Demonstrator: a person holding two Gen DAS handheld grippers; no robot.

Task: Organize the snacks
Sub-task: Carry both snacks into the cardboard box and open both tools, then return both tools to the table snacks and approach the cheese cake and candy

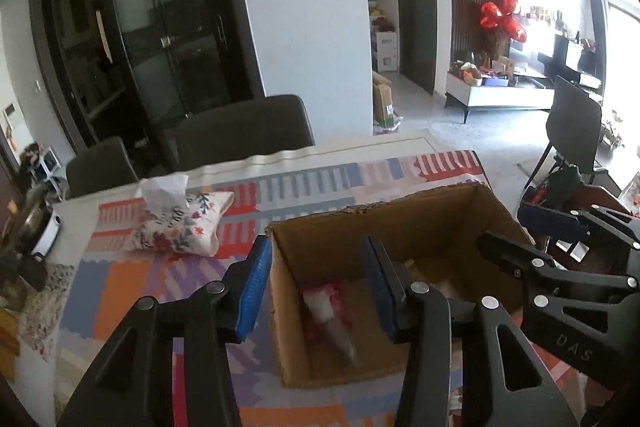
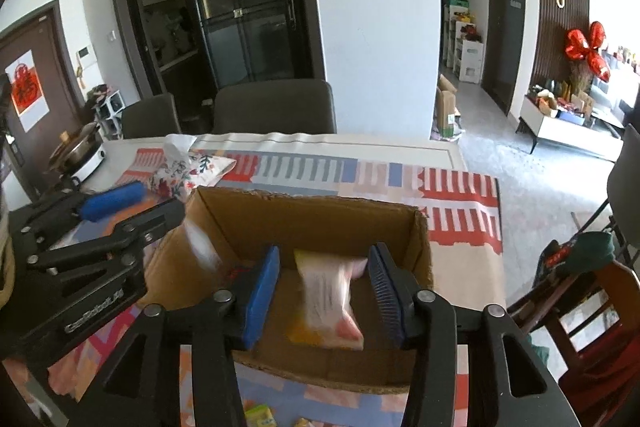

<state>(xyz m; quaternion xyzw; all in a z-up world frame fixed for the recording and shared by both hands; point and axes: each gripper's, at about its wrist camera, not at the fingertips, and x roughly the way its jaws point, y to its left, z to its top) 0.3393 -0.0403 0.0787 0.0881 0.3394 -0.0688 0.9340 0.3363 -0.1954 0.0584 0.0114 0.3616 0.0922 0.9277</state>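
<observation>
Blue-padded jaws of the right gripper (image 2: 324, 291) stand apart above the cardboard box (image 2: 312, 211), with a pale snack packet (image 2: 328, 303), blurred, between the pads but not pressed by them. The left gripper (image 1: 316, 287) is likewise parted over the box's near left wall; a red-and-white snack packet (image 1: 326, 311), also blurred, is seen below it inside the box. Both packets are judged to be dropping or just dropped. For a clean release, the jaws should be kept wide until each packet has settled on the box floor, and withdrawn upward clear of the walls. Both grippers are pitched downward, side by side. Beyond the box, a floral tissue pouch (image 1: 180, 223) lies on the patterned tablecloth (image 1: 304, 183).
</observation>
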